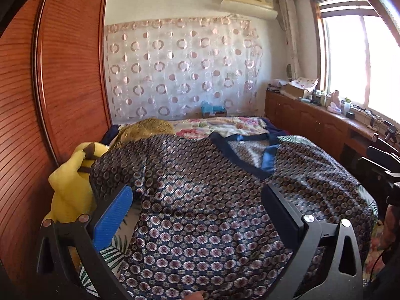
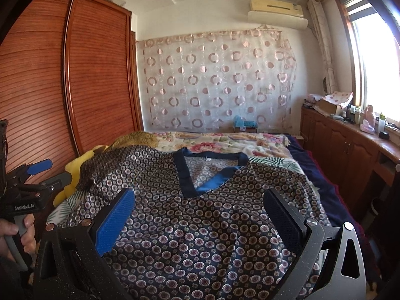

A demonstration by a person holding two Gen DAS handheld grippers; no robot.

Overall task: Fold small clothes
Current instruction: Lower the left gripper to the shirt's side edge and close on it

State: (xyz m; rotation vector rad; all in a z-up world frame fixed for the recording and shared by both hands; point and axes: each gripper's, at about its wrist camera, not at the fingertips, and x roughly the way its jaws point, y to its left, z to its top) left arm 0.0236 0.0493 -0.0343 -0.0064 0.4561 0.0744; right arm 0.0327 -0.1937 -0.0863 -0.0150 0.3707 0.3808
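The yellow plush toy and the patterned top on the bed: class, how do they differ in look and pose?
1. The yellow plush toy is plain bright yellow; the patterned top is dark blue, covered in small circles.
2. The toy is bulky and sits at the bed's left edge by the wardrobe; the top lies spread flat.
3. The top partly drapes over the toy.
Both are soft and rest on the bed.

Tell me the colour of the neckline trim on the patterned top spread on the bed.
Dark navy trim, with brighter blue facing inside; clearest in the right wrist view.
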